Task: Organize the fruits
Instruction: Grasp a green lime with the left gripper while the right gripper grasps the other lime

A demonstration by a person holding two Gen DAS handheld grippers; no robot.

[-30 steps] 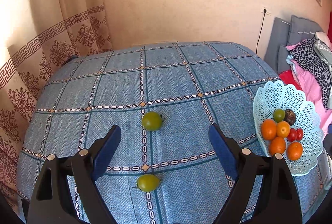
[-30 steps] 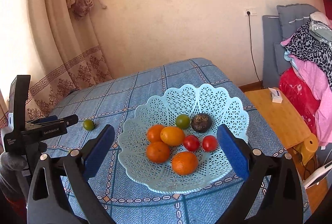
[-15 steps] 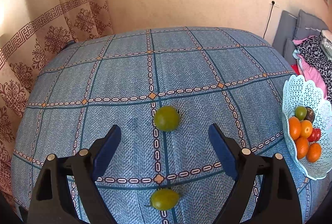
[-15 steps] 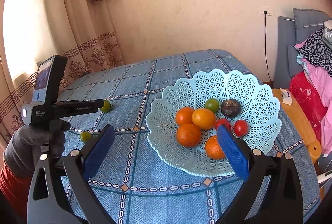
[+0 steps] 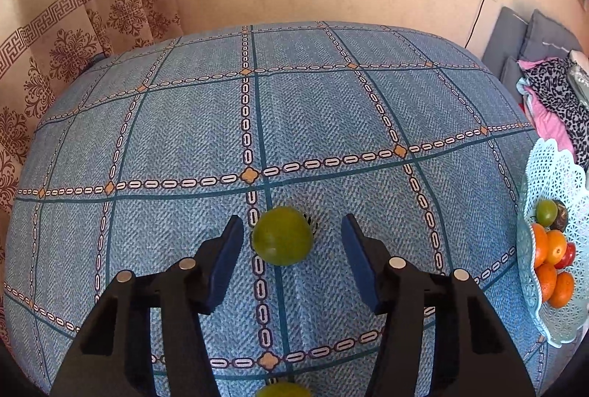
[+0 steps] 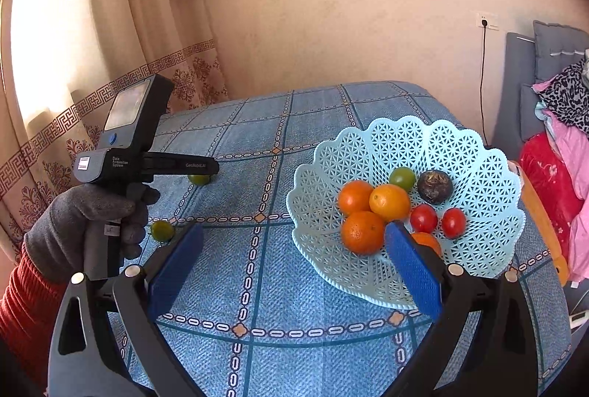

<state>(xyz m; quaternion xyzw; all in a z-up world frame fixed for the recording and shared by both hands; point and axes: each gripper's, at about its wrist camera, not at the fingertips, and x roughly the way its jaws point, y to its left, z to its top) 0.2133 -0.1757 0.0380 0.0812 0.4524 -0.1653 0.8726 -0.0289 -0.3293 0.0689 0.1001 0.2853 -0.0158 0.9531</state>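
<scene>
A green fruit lies on the blue checked cloth of the counter, right between the blue pads of the left gripper. The jaws are spread wider than the fruit: the left pad sits just beside it, the right pad a little apart, neither clearly touching. A second green fruit shows at the near edge of the left wrist view, partly cut off. From the right wrist view the same two fruits lie on the cloth to the left, one under the tip of the left gripper, the other nearer, beside the gloved left hand.

The light blue lattice basket stands on the right side of the counter, holding oranges, red tomatoes, another green fruit and a dark round fruit. The right gripper hovers near the basket's left near rim, jaws spread and holding nothing.
</scene>
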